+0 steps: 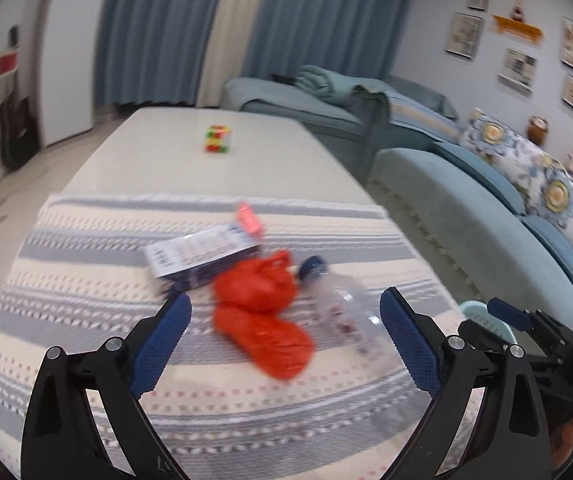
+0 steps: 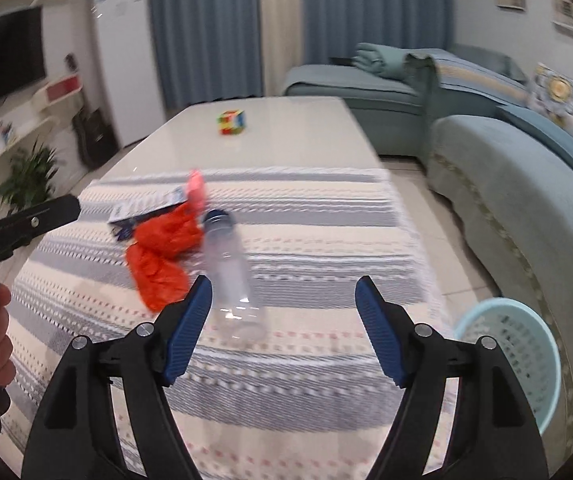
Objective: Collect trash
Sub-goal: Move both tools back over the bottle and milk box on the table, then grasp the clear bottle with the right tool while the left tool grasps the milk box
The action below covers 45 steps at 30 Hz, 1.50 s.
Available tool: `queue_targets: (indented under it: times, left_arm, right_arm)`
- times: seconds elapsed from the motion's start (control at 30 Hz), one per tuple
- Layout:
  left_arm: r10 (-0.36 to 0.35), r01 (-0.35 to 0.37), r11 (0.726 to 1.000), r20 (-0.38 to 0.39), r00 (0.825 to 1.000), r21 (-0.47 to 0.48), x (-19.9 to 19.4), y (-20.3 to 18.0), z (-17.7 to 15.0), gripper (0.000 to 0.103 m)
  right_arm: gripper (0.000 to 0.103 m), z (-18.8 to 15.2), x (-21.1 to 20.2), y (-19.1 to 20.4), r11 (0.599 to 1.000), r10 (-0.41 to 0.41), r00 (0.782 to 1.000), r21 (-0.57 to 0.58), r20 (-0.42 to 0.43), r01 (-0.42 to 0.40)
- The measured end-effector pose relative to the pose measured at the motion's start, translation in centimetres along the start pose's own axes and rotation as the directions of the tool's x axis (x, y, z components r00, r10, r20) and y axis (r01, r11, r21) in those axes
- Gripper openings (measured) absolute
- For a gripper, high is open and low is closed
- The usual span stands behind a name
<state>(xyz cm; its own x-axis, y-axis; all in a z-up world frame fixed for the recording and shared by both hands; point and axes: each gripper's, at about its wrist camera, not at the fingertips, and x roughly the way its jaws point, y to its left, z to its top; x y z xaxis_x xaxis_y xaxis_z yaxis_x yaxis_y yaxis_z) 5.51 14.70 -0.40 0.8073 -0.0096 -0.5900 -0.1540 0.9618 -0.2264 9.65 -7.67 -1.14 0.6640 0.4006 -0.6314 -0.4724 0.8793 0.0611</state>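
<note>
Left gripper point(image 1: 286, 332): jaws wide, empty, framing red bag point(image 1: 260, 316) for pickup.
Right gripper point(image 2: 284, 328): jaws parted, empty, lined toward clear bottle point(image 2: 230, 276).
Basket point(image 2: 522, 356): off cloth's right edge, ready for trash.

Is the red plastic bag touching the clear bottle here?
Touching. In the right wrist view the red plastic bag presses against the clear bottle just below its blue cap, with no cloth showing between.

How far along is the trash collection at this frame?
Nothing looks collected: what shows of the blue basket looks empty. Nothing is in hand; the left gripper and right gripper are open over the cloth. Left: the red bag, clear bottle, box and pink wrapper.
</note>
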Motion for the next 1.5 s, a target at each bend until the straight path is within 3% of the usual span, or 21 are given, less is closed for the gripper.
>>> queue_targets:
  times: [0.27,0.5,0.63,0.87,0.97,1.07,1.1,1.2,1.3,1.37,1.43,1.5]
  left_arm:
    - [0.097,-0.097,0.995,-0.009,0.995,0.026,2.3,5.0,0.3,0.092]
    - [0.108,-0.105,0.992,-0.032,0.994,0.062,7.3,9.7,1.4,0.092]
    - [0.069,-0.063,0.995,-0.067,0.995,0.080,10.7,11.3,2.5,0.092]
    - [0.040,-0.006,0.978,-0.162,0.986,0.208,15.4,10.9,3.2,0.092]
    - [0.012,0.035,0.972,-0.199,0.980,0.231,16.1,10.7,3.1,0.086]
    - [0.008,0.055,0.961,-0.222,0.975,0.273,16.0,10.2,2.5,0.083]
    - [-0.003,0.071,0.957,-0.234,0.972,0.282,15.9,9.9,2.3,0.083]
    - [-0.070,0.156,0.936,-0.269,0.961,0.316,14.9,8.8,1.7,0.083]
    - [-0.067,0.161,0.927,-0.274,0.959,0.338,14.8,7.9,1.9,0.083]
    - [-0.030,0.130,0.923,-0.271,0.962,0.362,15.4,7.1,2.3,0.082]
    - [0.007,0.104,0.921,-0.282,0.959,0.374,16.1,6.6,2.5,0.074]
    - [0.040,0.080,0.921,-0.297,0.954,0.381,17.1,6.1,2.6,0.073]
  right_arm:
    - [0.070,-0.5,5.2,3.4,0.997,-0.021,0.999,-0.070,-0.038,0.019]
    - [0.070,-1.1,7.4,3.0,0.998,-0.052,0.999,-0.030,0.003,0.052]
    - [0.070,-1.5,8.5,2.7,0.999,-0.033,0.999,-0.015,-0.012,0.033]
    - [0.070,-1.5,9.4,3.9,0.997,-0.033,0.999,-0.070,-0.039,0.030]
    - [0.070,-1.5,9.6,3.9,0.997,-0.027,0.998,-0.073,-0.052,0.023]
    - [0.063,-1.5,9.7,3.9,0.998,-0.020,0.998,-0.068,-0.061,0.016]
    - [0.055,-1.5,9.9,3.9,0.998,-0.021,0.997,-0.068,-0.070,0.016]
    - [0.051,-1.6,9.7,4.1,0.997,-0.029,0.998,-0.075,-0.057,0.025]
    - [0.050,-1.6,9.7,4.6,0.995,-0.027,0.998,-0.097,-0.061,0.021]
    - [0.050,-1.7,9.7,4.8,0.994,-0.029,0.998,-0.106,-0.062,0.022]
    - [0.050,-1.7,9.9,4.9,0.995,-0.018,0.997,-0.103,-0.080,0.009]
    - [0.050,-1.5,10.2,4.9,0.995,-0.014,0.995,-0.096,-0.098,0.004]
